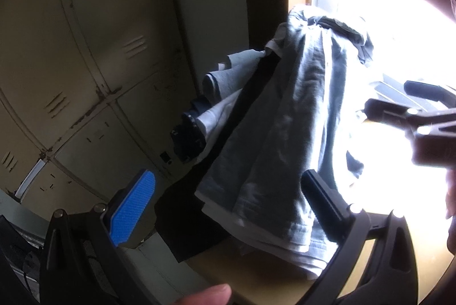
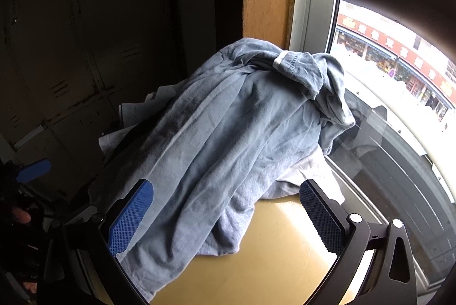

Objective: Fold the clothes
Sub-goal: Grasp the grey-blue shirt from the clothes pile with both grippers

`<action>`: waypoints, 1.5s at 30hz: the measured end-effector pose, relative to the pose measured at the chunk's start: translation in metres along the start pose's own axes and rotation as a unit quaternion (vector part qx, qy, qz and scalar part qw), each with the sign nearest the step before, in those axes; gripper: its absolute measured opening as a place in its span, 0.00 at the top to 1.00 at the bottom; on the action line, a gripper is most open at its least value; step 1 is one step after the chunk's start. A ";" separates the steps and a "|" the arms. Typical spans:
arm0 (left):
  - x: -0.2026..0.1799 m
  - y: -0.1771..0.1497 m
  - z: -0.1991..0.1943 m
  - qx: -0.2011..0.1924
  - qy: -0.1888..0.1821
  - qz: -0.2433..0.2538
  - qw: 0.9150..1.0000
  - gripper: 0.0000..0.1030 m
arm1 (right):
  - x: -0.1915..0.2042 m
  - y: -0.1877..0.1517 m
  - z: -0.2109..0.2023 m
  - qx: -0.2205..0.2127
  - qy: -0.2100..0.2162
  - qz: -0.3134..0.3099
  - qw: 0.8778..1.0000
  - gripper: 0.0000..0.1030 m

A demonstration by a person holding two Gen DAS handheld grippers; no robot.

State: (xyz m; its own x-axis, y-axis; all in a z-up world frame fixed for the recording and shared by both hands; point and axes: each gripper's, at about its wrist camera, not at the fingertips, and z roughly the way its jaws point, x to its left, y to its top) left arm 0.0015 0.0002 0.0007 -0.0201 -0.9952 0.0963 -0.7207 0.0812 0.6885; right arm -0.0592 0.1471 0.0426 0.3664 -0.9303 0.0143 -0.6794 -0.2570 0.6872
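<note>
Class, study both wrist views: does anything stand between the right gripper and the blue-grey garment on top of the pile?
Nothing visible does. The right gripper is open, and the blue-grey garment already drapes down between its fingers over the yellow tabletop. The left gripper is open too, facing the same pile.

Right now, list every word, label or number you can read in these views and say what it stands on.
Red shop sign outside the window: yellow characters, too small and blurred to read.
Lockers: marks on the doors, no readable text.
Blue-grey garment: no readable label.
Both grippers, left and right: no lettering visible.
</note>
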 end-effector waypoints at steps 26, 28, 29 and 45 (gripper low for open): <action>-0.010 -0.009 -0.013 0.001 -0.004 0.024 1.000 0.00 | -0.008 0.002 -0.019 -0.042 0.006 -0.002 0.999 0.00; -0.008 -0.010 -0.014 -0.010 -0.008 0.017 1.000 0.00 | -0.019 0.005 -0.025 -0.066 0.017 0.002 0.998 0.00; -0.007 -0.010 -0.015 -0.013 -0.015 0.016 1.000 0.00 | -0.025 0.006 -0.028 -0.079 0.022 0.004 0.997 0.00; -0.024 0.018 0.020 -0.004 -0.036 0.030 0.999 0.00 | -0.050 0.070 0.029 -0.039 -0.059 -0.064 0.995 0.00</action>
State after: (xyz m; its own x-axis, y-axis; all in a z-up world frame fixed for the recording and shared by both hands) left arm -0.0247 0.0247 -0.0041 -0.1136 -0.9898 0.0864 -0.7107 0.1417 0.6891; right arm -0.1441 0.1679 0.0688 0.3662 -0.9168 -0.1591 -0.5793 -0.3584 0.7321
